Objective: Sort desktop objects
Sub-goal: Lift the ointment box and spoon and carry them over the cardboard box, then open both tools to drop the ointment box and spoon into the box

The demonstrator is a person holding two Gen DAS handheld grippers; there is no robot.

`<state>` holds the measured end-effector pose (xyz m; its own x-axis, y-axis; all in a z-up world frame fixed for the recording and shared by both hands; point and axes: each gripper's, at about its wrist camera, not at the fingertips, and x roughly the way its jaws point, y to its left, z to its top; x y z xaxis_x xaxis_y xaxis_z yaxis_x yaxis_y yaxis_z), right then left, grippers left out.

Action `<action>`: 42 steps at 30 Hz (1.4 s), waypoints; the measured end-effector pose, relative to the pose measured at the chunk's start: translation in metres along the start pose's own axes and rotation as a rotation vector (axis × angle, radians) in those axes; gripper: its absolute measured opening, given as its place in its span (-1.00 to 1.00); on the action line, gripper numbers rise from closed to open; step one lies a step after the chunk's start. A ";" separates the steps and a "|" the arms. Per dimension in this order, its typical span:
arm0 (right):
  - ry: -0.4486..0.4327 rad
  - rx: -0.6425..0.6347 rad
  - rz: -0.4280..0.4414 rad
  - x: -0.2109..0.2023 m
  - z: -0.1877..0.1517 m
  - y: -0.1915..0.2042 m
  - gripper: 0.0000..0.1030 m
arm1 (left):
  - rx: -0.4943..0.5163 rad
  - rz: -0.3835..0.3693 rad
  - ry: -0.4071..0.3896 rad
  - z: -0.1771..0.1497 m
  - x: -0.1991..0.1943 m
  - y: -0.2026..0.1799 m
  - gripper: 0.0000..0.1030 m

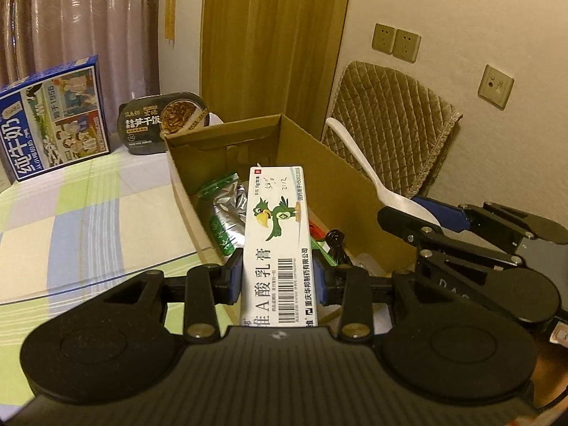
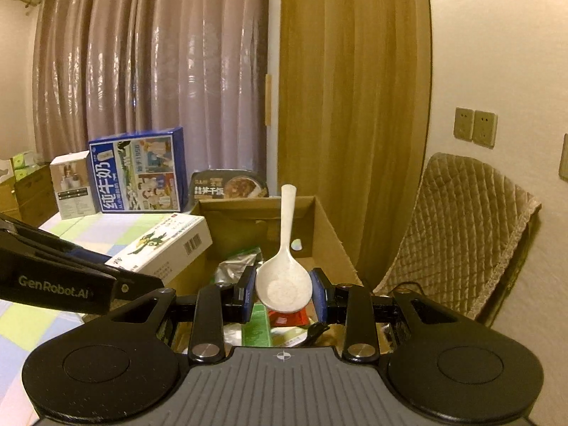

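The ointment box [image 1: 275, 238], white with a green cartoon bird and a barcode, sits clamped between the blue pads of the left gripper [image 1: 278, 277], its long axis running forward along the fingers. It hangs over the near left part of the open carton [image 1: 358, 181], above a silver-and-green pouch [image 1: 222, 213] that lies inside. From the right wrist view the same box [image 2: 167, 248] shows at the left, tilted, over the carton's left wall.

The right gripper [image 2: 284, 293] grips a white plastic spoon [image 2: 284, 277] by its bowl, handle pointing up and away (the bowl faces the camera). The spoon hangs above the carton [image 2: 330, 234], over a red packet [image 2: 289, 317] and a green packet [image 2: 257, 326] in it. In the left wrist view the spoon [image 1: 369, 174] crosses the carton's right wall, held by the right gripper [image 1: 431, 214] at the frame's right.

A black cable [image 1: 335, 245] also lies in the carton, near the right pad of the left gripper.

The carton stands on a table with a checked pastel cloth [image 1: 71, 220]. Behind it leans a dark instant-rice tray [image 1: 165, 122], and left of that stands a blue milk carton [image 1: 53, 117]; a smaller white box [image 2: 71, 184] stands beside it in the right wrist view. A quilted chair cover [image 1: 394, 113] is just right of the carton, with wall sockets [image 1: 396, 42] above and curtains [image 2: 152, 64] behind.
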<state>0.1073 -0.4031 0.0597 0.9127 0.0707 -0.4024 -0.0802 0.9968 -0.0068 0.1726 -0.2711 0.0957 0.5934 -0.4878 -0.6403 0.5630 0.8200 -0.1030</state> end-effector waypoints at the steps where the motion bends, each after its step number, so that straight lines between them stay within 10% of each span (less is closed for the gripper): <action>1: 0.001 0.000 -0.001 0.001 0.000 -0.002 -0.43 | 0.002 0.000 0.002 0.000 0.003 -0.001 -0.36; 42: 0.047 0.012 0.013 0.031 -0.009 -0.011 -0.42 | -0.027 0.022 0.009 0.001 0.029 0.016 -0.02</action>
<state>0.1334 -0.4119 0.0392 0.8919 0.0823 -0.4446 -0.0871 0.9962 0.0099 0.1991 -0.2725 0.0762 0.6002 -0.4666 -0.6496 0.5338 0.8385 -0.1091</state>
